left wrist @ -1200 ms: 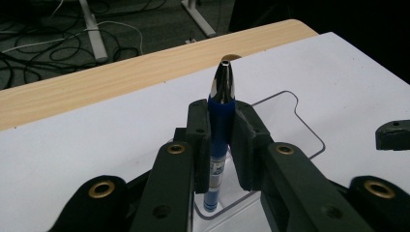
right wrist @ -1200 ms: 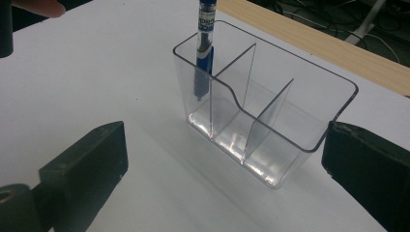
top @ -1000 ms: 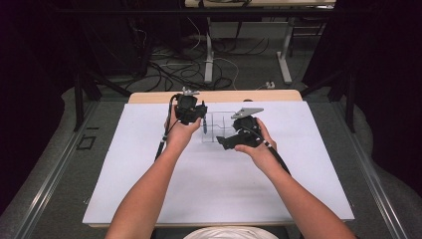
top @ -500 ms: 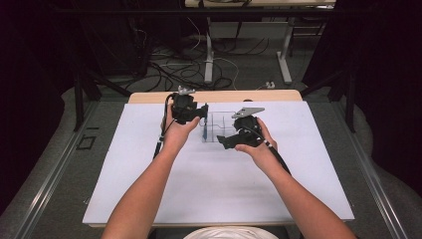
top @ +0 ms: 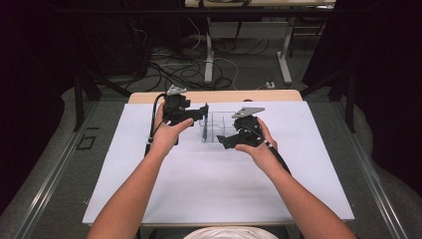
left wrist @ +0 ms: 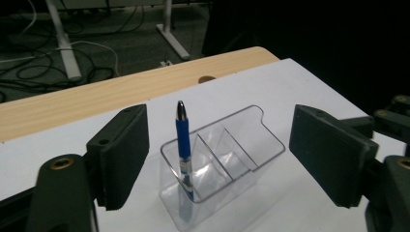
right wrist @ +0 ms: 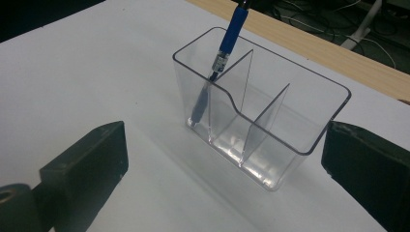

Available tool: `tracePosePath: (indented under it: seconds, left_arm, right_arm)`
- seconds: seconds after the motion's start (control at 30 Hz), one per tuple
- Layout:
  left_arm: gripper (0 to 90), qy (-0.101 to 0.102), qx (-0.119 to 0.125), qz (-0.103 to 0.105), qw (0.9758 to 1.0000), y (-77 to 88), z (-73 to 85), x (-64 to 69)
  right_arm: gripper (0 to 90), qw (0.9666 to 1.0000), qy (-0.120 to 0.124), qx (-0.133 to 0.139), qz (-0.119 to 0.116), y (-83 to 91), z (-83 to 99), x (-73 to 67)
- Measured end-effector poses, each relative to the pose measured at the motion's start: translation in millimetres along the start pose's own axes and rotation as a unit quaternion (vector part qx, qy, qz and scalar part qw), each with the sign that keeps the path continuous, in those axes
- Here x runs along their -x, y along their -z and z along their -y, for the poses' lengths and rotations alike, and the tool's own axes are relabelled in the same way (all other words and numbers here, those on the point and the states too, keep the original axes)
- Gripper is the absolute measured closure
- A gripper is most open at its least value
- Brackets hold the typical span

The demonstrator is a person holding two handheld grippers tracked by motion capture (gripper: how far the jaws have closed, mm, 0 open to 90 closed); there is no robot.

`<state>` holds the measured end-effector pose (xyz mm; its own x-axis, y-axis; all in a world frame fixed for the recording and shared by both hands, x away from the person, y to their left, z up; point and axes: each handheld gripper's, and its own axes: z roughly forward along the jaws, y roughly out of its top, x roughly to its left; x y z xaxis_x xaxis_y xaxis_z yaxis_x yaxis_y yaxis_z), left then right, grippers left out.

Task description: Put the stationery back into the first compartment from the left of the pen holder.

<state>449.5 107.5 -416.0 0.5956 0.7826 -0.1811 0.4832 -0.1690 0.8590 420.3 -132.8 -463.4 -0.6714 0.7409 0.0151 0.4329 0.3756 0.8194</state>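
A clear plastic holder (top: 222, 127) with three compartments stands on the white sheet, between both hands. A blue pen (left wrist: 183, 140) stands upright in its end compartment, nearest my left gripper (top: 205, 111). That gripper's jaws have just been opening; they stand wide apart, a little back from the pen (top: 204, 130), with neither pad touching it. My right gripper (top: 222, 143) is open at the holder's other side, and the holder (right wrist: 290, 96) sits beyond its pads (right wrist: 92, 159). In the right gripper view the pen (right wrist: 229, 31) leans against the holder's rim.
A white sheet (top: 209, 184) covers the table, with a wooden edge (top: 214, 95) at the back. Beyond it lie floor cables and table legs (top: 209, 59). Part of the right gripper (left wrist: 394, 116) shows at the right edge of the left gripper view.
My left gripper's jaws have opened off the pen, and the hand has drawn back slightly to the left. The pen stays standing in the holder. The right hand has kept still.
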Motion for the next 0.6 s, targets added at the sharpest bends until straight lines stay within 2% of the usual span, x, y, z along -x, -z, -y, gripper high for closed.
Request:
tracePosePath:
  seconds: [0.07,0.13,0.23,0.3,0.33,0.47,0.6]
  left_arm:
    - [16.0,-0.007,0.007,0.005,0.9999,5.2,4.4,-0.7]
    - [14.2,-0.011,0.008,0.007,0.9999,10.9,9.6,-2.3]
    - [3.5,-0.016,0.014,-0.003,0.9998,17.8,18.0,-5.3]
    - [0.3,-0.015,0.015,-0.007,0.9997,23.2,22.6,-8.6]
    - [0.1,-0.014,0.019,-0.012,0.9996,26.0,24.7,-9.8]
    - [0.1,-0.013,0.029,-0.024,0.9992,38.5,32.7,-13.8]
    - [0.1,-0.011,0.038,-0.026,0.9989,53.0,42.4,-19.7]
  right_arm:
    - [2.5,1.0000,-0.001,-0.002,-0.002,0.2,0.1,-1.0]
    - [2.5,1.0000,0.006,-0.003,0.005,0.1,0.3,-0.9]
    - [2.4,0.9999,0.007,-0.002,0.008,0.5,0.6,-0.7]
    - [2.4,0.9999,0.004,-0.004,0.011,1.5,1.0,-0.9]
    - [2.2,0.9999,0.001,-0.010,0.008,3.0,0.7,-1.0]
    - [0.0,0.9994,0.008,0.004,0.032,6.6,4.4,2.4]
    - [0.0,0.9992,-0.010,0.008,0.039,15.3,9.9,9.8]
